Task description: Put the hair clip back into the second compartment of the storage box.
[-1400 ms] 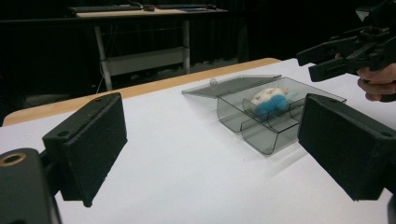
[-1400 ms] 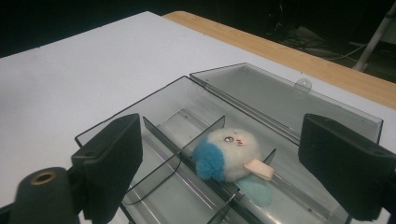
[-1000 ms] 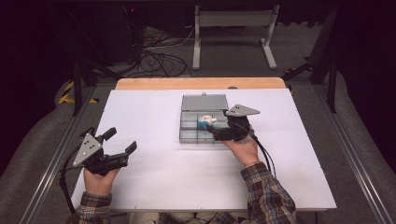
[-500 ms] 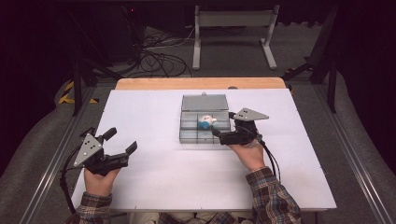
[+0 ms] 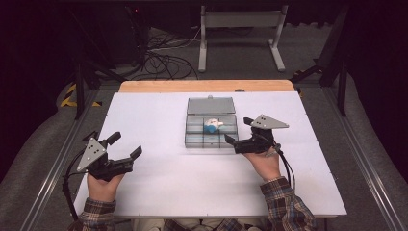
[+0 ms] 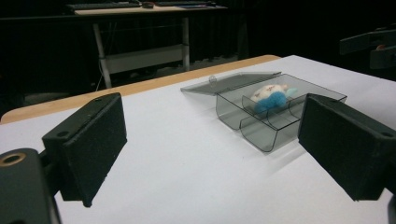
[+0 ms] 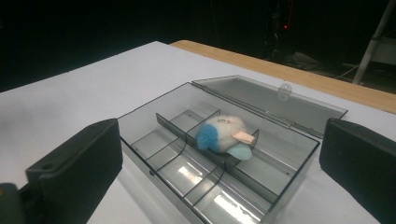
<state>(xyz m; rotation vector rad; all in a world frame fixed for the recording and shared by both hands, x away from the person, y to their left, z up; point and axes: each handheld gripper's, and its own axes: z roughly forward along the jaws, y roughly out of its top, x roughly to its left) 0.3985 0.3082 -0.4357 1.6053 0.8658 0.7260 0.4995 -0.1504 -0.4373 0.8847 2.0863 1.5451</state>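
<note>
Two grippers: both mine, one per hand, listed left to right as the high view lays them out.
Left gripper [image 5: 126, 146]: parked near the table's left front corner, well apart from the box; jaws spread wide, nothing between them.
Table [image 5: 159, 192]: white top, wooden strip along the far edge.
Box [image 5: 211, 138]: smoky clear plastic with dividers, at table centre; lid [image 5: 210, 105] swung fully back and lying flat on the table behind it.
Toy [image 5: 211, 126]: small white plush with blue parts and a pink tab, lying in a middle compartment of the far row, touching the dividers; the other compartments look empty.
Right gripper [image 5: 239, 130]: just beside the box's right edge, pointing at it; jaws have just been opening and now stand at full width, with nothing between the pads.
Done, as I judge it: lid open, toy placed in its compartment, my right grip released.
Left, as I judge it: draw my right hand clear, then most likely swing the lid over and latch it.
Caution: toy stands proud of the dividers, so the lid may press on it.
</note>
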